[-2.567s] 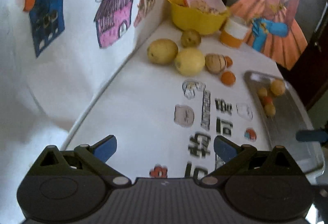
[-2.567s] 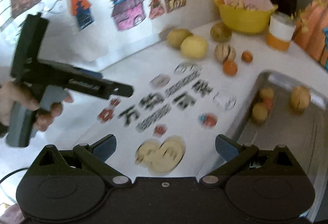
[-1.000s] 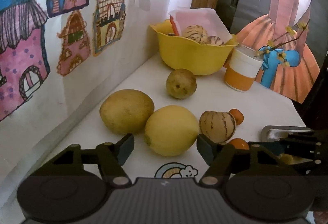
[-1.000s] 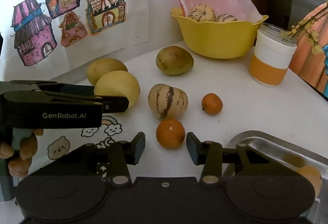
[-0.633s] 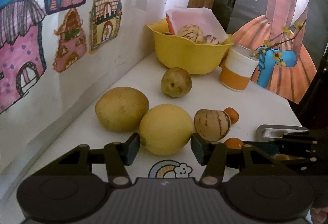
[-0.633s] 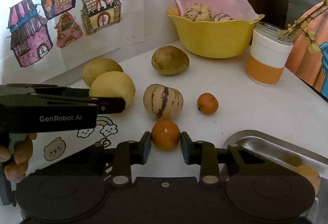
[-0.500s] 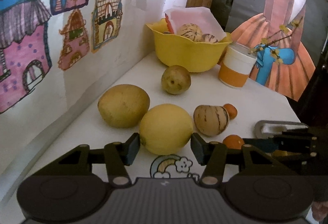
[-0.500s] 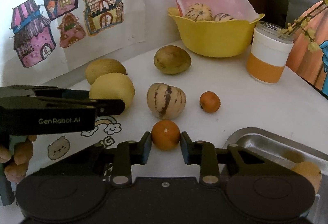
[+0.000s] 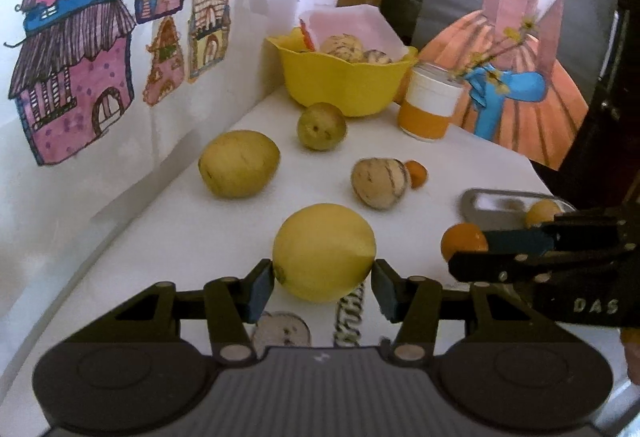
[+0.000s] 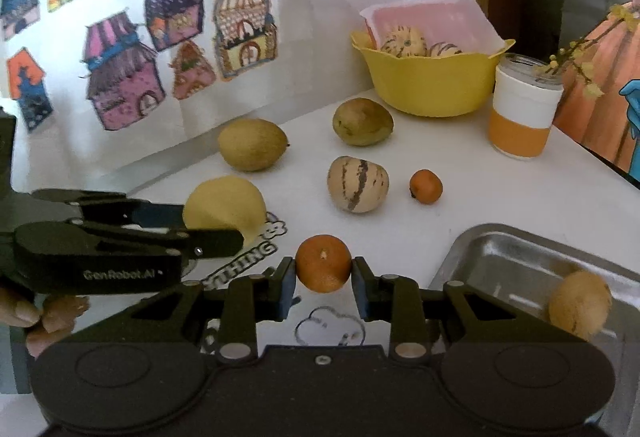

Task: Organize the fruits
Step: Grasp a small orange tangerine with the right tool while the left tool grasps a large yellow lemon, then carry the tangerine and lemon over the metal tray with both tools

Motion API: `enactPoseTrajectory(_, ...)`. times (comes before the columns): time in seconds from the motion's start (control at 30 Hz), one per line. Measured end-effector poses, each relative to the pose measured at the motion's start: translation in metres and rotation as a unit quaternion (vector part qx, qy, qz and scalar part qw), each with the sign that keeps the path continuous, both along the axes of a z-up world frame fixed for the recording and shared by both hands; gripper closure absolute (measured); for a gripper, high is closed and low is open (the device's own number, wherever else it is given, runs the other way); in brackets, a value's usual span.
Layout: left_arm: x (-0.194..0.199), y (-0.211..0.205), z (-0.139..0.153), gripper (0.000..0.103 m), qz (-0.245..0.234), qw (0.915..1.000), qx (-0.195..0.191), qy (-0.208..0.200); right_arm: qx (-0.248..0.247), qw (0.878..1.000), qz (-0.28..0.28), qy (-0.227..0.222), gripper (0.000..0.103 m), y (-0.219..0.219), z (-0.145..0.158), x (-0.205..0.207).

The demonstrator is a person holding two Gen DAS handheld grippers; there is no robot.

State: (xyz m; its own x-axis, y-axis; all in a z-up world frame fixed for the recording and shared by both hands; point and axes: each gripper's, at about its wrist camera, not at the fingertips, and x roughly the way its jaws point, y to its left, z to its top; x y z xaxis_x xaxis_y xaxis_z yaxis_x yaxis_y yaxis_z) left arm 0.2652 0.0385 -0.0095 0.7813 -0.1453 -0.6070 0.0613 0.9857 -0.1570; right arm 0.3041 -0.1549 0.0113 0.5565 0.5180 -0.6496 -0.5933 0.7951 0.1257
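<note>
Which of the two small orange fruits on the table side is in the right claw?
The nearer orange, clamped between the right claw pads by the tray's corner. The smaller one sits free beside the striped melon.

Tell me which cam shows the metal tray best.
Right wrist: the metal tray fills the lower right, rim and inner floor visible, one fruit inside. Left wrist shows only a far corner, mostly behind the right gripper.

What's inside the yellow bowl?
The yellow bowl holds two pale striped fruits peeking over its rim, with a pink tray standing behind them. Anything deeper down is hidden by the bowl's wall.
</note>
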Motion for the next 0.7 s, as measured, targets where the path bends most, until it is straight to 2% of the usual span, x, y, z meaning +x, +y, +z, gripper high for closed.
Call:
enactPoseTrajectory(0.37,-0.030,-0.029,0.009,0.048,-0.035,0.9993,-0.005,-0.006,0.005,1.000,-0.020,-0.019,0.071,-0.039,0.020,-0.045)
enactPoseTrajectory(0.5,-0.033,-0.045,0.010,0.048,-0.046,0.9986,0.019,-0.013,0.004,0.999,-0.034,-0.012,0.071,-0.054,0.017,-0.054)
enactPoseTrajectory(0.7,-0.032,-0.051,0.009,0.047,-0.051,0.9981,0.028,-0.022,0.008,0.999,-0.043,-0.004,0.071,-0.066,0.013,-0.063)
